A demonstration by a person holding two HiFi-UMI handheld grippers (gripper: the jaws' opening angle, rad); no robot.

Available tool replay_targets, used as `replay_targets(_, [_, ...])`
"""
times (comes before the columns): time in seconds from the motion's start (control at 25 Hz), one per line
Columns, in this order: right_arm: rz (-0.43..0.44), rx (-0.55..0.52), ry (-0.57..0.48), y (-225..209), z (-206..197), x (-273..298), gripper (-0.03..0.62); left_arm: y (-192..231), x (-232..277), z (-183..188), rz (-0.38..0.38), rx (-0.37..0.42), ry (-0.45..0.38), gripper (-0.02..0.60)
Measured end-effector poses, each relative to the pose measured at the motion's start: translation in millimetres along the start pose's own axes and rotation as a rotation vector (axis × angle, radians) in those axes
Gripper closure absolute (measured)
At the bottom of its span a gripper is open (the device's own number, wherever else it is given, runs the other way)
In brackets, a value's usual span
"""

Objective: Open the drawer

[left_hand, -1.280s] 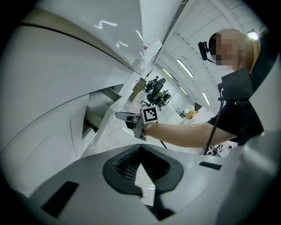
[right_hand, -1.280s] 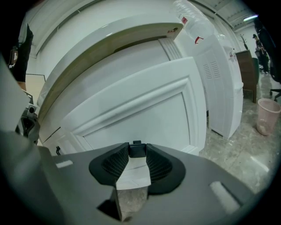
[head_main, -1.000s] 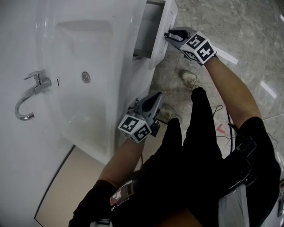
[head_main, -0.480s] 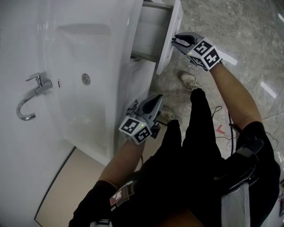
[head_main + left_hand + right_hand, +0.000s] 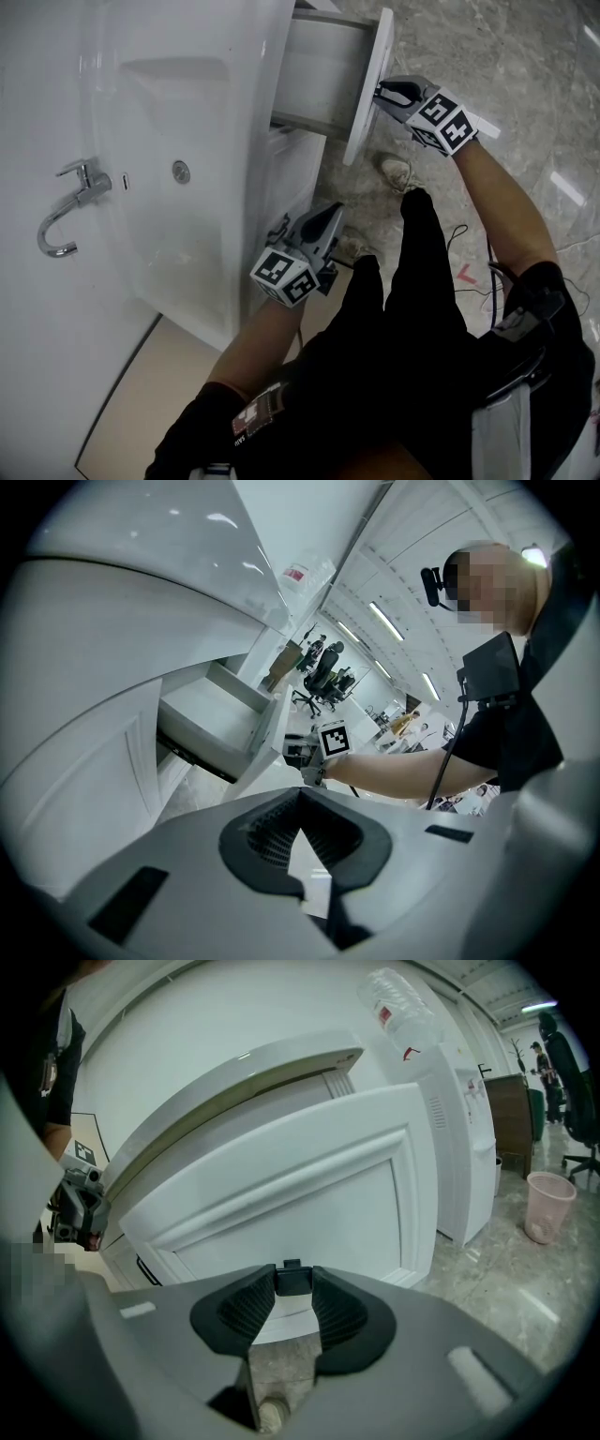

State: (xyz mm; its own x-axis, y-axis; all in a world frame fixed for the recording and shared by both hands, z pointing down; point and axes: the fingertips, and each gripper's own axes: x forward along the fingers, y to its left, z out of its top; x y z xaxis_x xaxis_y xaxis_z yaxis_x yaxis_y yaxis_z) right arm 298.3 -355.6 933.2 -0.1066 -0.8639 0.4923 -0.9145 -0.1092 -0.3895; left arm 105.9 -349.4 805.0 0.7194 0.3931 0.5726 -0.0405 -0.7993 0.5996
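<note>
While the left gripper (image 5: 328, 216) hangs low beside the white cabinet (image 5: 291, 159), tips pressed together on nothing, the right gripper (image 5: 384, 91) further out is pinching the small dark handle (image 5: 292, 1279) on the front of the drawer (image 5: 323, 75). That drawer sticks well out of the cabinet, just under the sink (image 5: 178, 112), with its front panel over the marble floor (image 5: 525, 84).
</note>
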Motion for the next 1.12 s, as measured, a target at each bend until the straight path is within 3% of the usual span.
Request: replay_targets(1.12, [-0.022,0.049,-0.027,-5,-22,-36,0.473,1,-12,2,-0.003,-0.008,-0.022,0.594])
